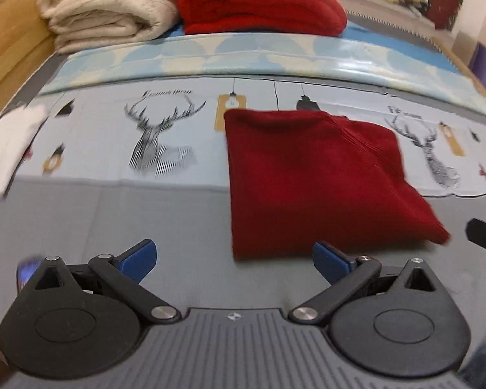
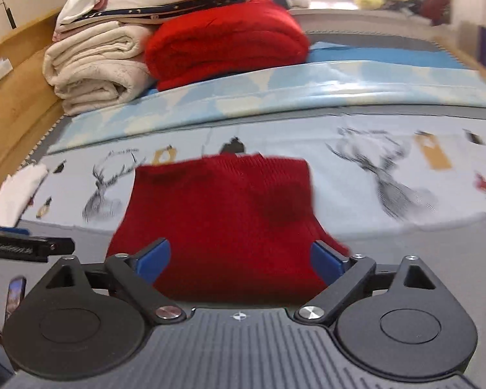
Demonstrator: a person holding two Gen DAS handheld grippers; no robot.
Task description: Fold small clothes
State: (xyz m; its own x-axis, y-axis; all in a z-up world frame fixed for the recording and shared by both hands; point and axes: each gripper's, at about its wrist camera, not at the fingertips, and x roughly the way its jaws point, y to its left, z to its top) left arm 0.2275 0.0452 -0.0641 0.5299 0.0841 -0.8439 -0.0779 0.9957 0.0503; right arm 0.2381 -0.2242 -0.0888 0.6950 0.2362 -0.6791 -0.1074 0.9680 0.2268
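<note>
Folded dark red sweater (image 1: 320, 181) lies flat on the grey bed surface (image 1: 113, 220), its far edge over the deer-print sheet (image 1: 165, 139). Left gripper (image 1: 235, 259) hangs just short of its near edge, blue fingers (image 1: 139, 259) spread wide, holding nothing. Right gripper (image 2: 239, 262) is spread wide too, the sweater's near edge lying between its fingers; whether they touch the knit is unclear. Behind, a cream blanket (image 2: 94, 68) and red blanket (image 2: 223, 39) sit stacked side by side.

A folded garment (image 1: 320, 181) lies on the printed sheet (image 1: 113, 149); behind it, two folded blankets (image 1: 113, 3) side by side; far left, a small cloth (image 1: 6, 149).
</note>
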